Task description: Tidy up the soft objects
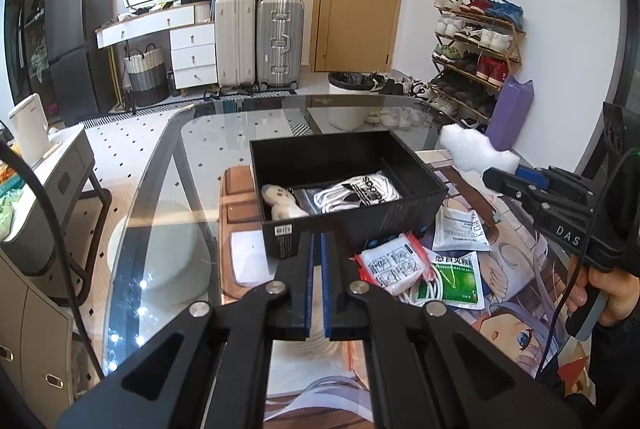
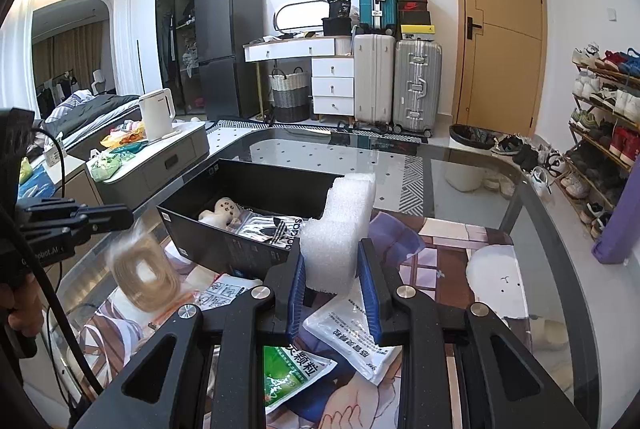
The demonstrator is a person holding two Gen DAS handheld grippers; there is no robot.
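A black open box point(image 1: 352, 217) point(image 2: 248, 253) stands on the glass table. In it lie a small white plush toy point(image 1: 280, 203) point(image 2: 222, 213) and a white Adidas bag point(image 1: 358, 191) point(image 2: 276, 229). My right gripper point(image 2: 330, 269) point(image 1: 496, 179) is shut on a white foam block point(image 2: 340, 229) point(image 1: 474, 151) and holds it in the air to the right of the box. My left gripper point(image 1: 317, 249) is shut and empty, low in front of the box. A blurred bag of coiled cord point(image 2: 142, 273) appears below it in the right wrist view.
In front of the box lie a white packet with pictures point(image 1: 392, 265), a green and white sachet point(image 1: 458, 281) point(image 2: 292, 373), a white sachet point(image 1: 460, 229) point(image 2: 356, 333) and a white cable point(image 1: 424, 293), on an anime-print mat point(image 1: 516, 301). The table's curved edge point(image 1: 160, 149) is on the left.
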